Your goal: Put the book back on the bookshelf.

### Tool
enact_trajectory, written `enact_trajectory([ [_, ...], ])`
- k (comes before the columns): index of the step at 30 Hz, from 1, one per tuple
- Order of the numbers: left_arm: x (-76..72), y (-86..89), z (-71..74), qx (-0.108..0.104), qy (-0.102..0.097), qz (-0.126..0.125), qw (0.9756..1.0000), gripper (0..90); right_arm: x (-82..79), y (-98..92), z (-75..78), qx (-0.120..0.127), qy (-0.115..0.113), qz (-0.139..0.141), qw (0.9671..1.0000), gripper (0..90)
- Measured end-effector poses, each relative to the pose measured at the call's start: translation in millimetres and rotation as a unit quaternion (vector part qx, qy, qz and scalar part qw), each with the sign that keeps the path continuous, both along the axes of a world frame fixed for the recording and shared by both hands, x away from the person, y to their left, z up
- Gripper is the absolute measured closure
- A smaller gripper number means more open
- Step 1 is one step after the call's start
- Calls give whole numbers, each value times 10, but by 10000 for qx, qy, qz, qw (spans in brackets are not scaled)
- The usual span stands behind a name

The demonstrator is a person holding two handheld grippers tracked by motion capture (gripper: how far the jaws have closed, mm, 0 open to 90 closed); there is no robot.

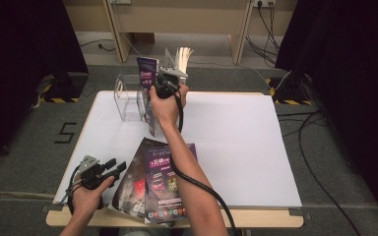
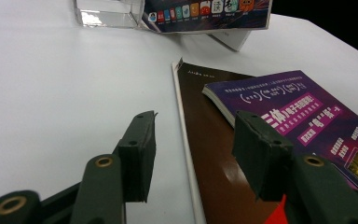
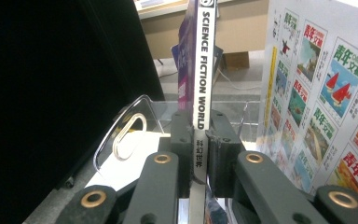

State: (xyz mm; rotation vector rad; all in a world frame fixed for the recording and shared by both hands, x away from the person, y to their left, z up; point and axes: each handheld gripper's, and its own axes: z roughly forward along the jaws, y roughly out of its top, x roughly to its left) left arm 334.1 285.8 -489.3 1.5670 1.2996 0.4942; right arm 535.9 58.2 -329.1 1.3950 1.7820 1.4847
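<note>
My right gripper is at the back of the white table, shut on the spine of an upright magazine titled Science Fiction World. The purple cover of that magazine stands against the right side of a clear acrylic holder. A second magazine with small colourful covers stands just to its right. My left gripper rests open near the front left edge. Its jaws point at a dark magazine lying flat, with a purple magazine on top of it.
The two flat magazines overhang the table's front edge. The holder has a curved transparent wall. Black curtains hang on both sides, and cables run over the floor on the right.
</note>
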Motion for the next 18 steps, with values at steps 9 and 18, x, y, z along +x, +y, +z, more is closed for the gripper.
enact_trajectory([
  [9,0,4,0,-1,-1,11,10000,486,-37,16,-7,27,-72,4,10000,832],
  [18,0,5,1,-27,-13,20,10000,485,-39,67,58,68,-536,-5,9985,833],
])
